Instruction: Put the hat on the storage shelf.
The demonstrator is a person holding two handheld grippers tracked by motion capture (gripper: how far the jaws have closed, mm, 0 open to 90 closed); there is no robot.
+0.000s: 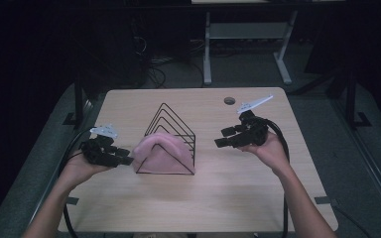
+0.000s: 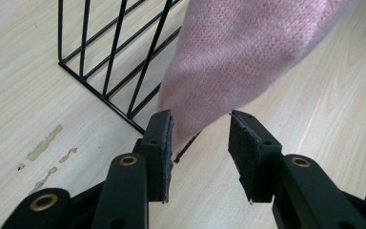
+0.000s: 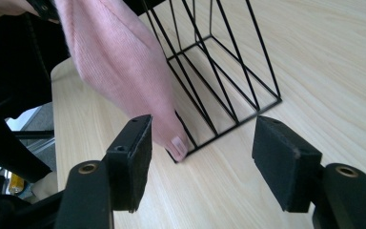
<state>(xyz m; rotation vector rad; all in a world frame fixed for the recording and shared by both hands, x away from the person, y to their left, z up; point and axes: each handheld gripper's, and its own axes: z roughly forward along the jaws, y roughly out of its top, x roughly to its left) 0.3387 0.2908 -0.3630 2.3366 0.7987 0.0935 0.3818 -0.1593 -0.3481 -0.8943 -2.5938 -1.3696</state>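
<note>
Seemingly sock, labelled, drapes rack.

On the table we note the rack near centre, a cloth draped over its front wire, the left gripper just beside the cloth's left, the right gripper apart at right.

High view: I look forward and down over the whole table.
Left gripper view: close and low, facing the pink cloth and wire rack.
Right gripper view: close too, facing the opposite side.
Shared: I get cloth and rack everywhere.
</note>
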